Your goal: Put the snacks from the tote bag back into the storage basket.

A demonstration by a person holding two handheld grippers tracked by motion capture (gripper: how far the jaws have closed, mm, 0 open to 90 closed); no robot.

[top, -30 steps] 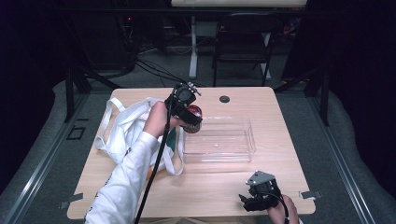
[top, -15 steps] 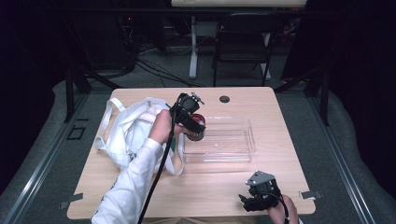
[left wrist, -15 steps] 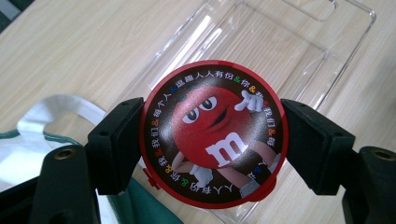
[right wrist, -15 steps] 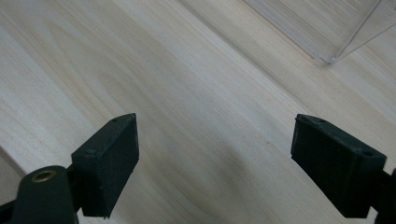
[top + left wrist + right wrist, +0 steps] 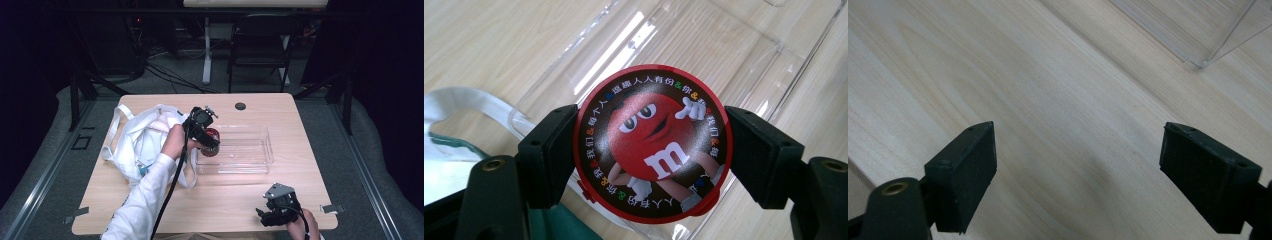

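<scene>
Two grippers here; the left gripper (image 5: 209, 142) has its jaws clamped on a round red candy tin (image 5: 653, 142), holding it over the left end of the clear plastic tray (image 5: 260, 150) on the counter (image 5: 225, 200); white tote bag (image 5: 137, 140) sits just beside the tray; right gripper (image 5: 267, 217) hangs near the counter's front edge, jaws spread wide with bare wood between them.

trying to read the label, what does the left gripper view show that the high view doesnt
Left gripper view: the red round tin shows its printed lid, a red cartoon candy figure with a white m ringed by small characters, gripped between both black pads. High view: the white bag, the right tool resting open near the table's front edge, and the chair behind. Both: the tin over the clear tray.
</scene>
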